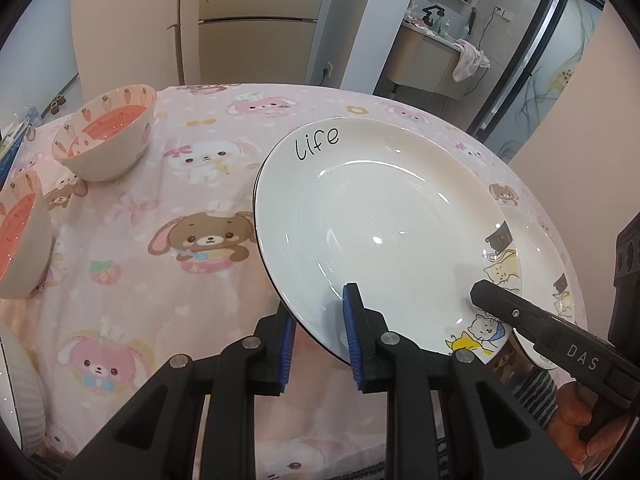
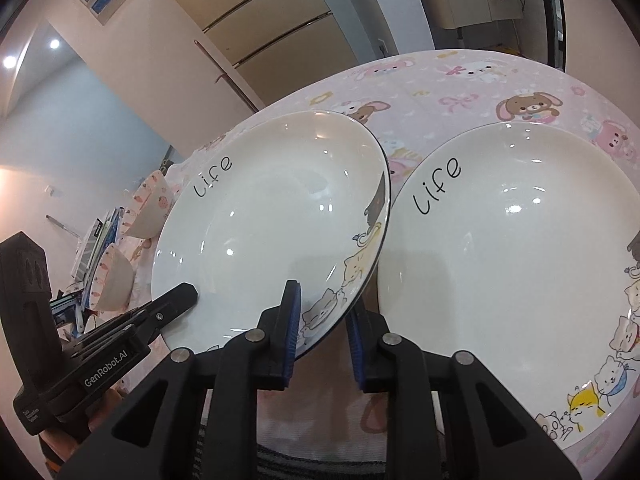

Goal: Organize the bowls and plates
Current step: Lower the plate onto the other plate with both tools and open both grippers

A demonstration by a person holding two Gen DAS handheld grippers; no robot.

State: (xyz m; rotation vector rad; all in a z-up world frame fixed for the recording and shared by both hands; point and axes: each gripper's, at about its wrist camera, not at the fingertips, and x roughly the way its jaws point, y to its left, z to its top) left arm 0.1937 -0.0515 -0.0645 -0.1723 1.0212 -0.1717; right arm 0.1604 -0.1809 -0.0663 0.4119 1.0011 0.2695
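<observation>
Both grippers are black plastic. Left gripper [image 1: 320,332] and right gripper [image 2: 322,328] have ribbed blue pads on their fingers [image 1: 352,332] and round silver pivot screws. White lettering reads "DAS" and "GenRobot.AI".

Left wrist view: second bowl [image 1: 20,240] is cut by the left frame edge, the lower plate [image 1: 548,264] is mostly hidden under the held plate [image 1: 384,236], and the right hand-held gripper [image 1: 480,292] enters from the lower right with only one finger showing, its body cropped. Right wrist view: the plate lying on the desk [image 2: 520,264] runs off the right edge, the two bowls [image 2: 116,280] at mid left sit half behind clutter too small to identify, and the hand [image 2: 96,412] under the left hand-held gripper [image 2: 184,294] is mostly hidden at lower left. Bathroom counter items [image 1: 436,24] at upper right of the left wrist view are too small to tell.
</observation>
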